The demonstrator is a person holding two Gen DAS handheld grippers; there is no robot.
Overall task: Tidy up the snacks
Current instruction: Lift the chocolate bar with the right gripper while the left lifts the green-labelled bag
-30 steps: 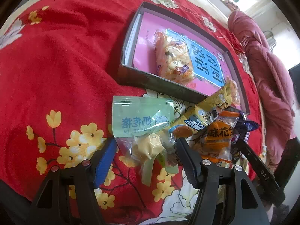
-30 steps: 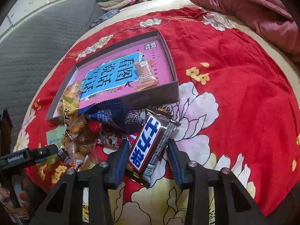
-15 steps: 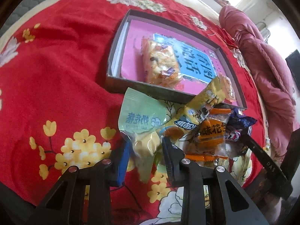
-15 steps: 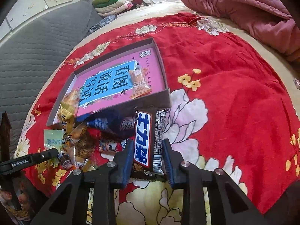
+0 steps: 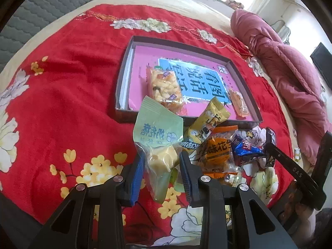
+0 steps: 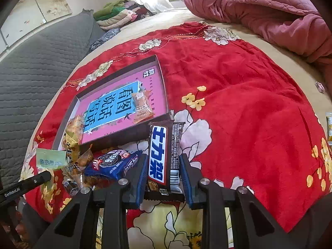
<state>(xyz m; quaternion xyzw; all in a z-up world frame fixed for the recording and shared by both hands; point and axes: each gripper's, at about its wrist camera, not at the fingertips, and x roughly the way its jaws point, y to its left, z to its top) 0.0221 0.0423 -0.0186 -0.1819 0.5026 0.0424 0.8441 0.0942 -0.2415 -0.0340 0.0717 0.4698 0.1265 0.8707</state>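
Blue-padded left gripper (image 5: 160, 169) clamped narrowly on pale green snack packet (image 5: 158, 132), right gripper (image 6: 162, 171) likewise on chocolate bar (image 6: 164, 153).

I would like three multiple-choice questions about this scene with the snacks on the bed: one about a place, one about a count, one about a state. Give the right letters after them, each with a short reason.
1. Where does the blue cookie packet lie?
A. inside the box
B. on the red blanket in front of the box
C. on the pink quilt

2. How many snack packets lie inside the box?
A. none
B. two
C. five

3. What is the state of the right gripper?
A. open and empty
B. shut on the chocolate bar
C. shut on a green packet

Answers:
1. B: it lies in the pile on the red blanket, outside the box wall.
2. B: a large yellow snack packet and a small orange packet lie on the pink bottom.
3. B: both pads press the sides of the chocolate bar.
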